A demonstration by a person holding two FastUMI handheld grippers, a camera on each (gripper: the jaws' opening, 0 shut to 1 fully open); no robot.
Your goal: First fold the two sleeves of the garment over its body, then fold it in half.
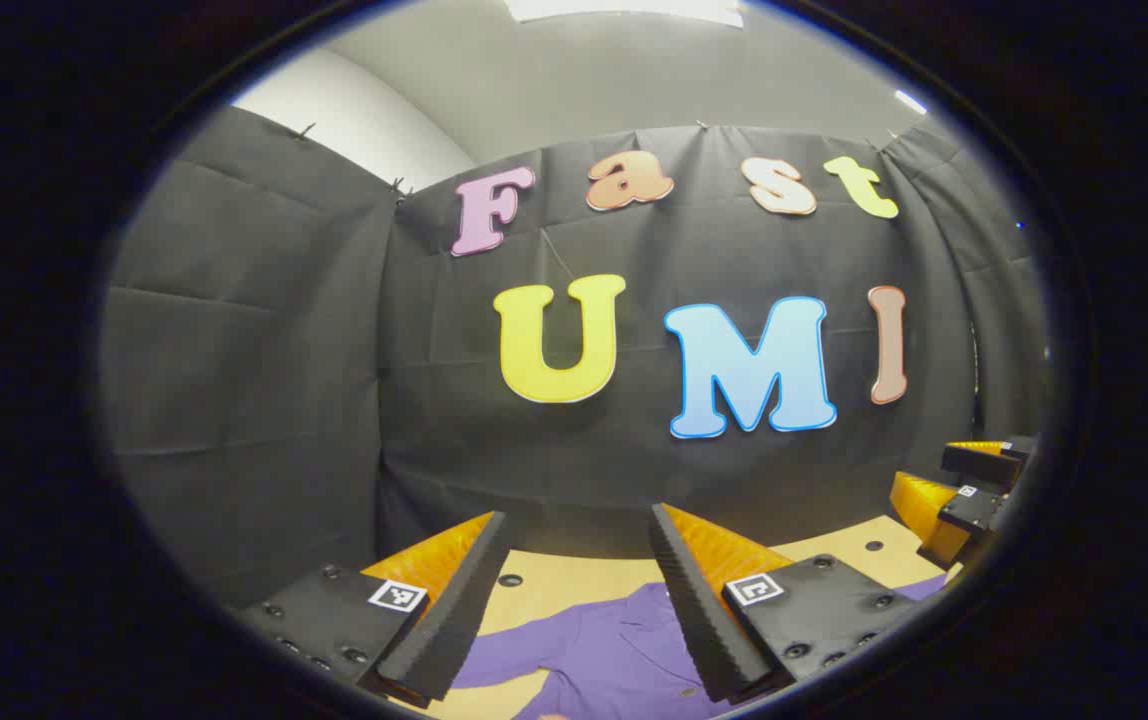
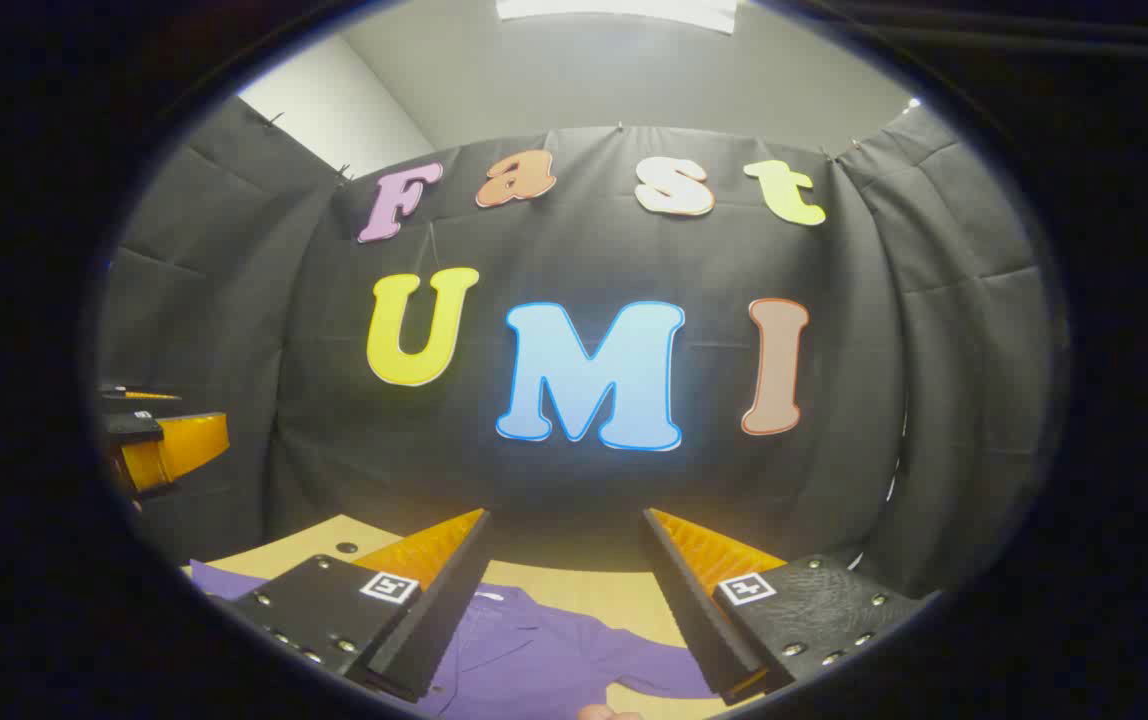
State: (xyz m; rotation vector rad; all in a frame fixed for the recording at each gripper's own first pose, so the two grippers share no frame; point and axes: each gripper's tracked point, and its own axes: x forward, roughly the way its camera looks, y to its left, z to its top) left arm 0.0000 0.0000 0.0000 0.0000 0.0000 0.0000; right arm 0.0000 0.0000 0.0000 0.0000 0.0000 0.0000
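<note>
Garment: purple garment (image 1: 614, 655), we see it lying flat on the tan table (image 1: 554, 590), collar end toward the booth wall; in the right gripper view the same purple garment (image 2: 544, 650) sits low between the fingers.
Sleeves: one sleeve (image 1: 509, 655) runs out sideways from the garment body in the left gripper view, another sleeve (image 2: 659, 668) runs out the other side in the right gripper view; both lie spread on the table, not folded over the body.
Collar: collar (image 1: 649, 610) on the garment's far end; a small white tag (image 2: 489, 595) by it in the right gripper view, too small for us to read.
Left gripper: left gripper (image 1: 579, 590) above the garment, fingers spread wide, nothing between them, not touching the cloth.
Right gripper: right gripper (image 2: 564, 590) above the garment, fingers spread wide, nothing pinched.
Other gripper seen: from the left gripper view, right gripper (image 1: 964, 495) off past the garment's edge, up off the table; from the right gripper view, left gripper (image 2: 159, 445) off past the garment's opposite edge.
Markings: square black-and-white marker tags (image 1: 397, 596) on each finger block; no brand we can read on the garment.
Table: round holes (image 1: 510, 580) in the tabletop just beyond the garment.
</note>
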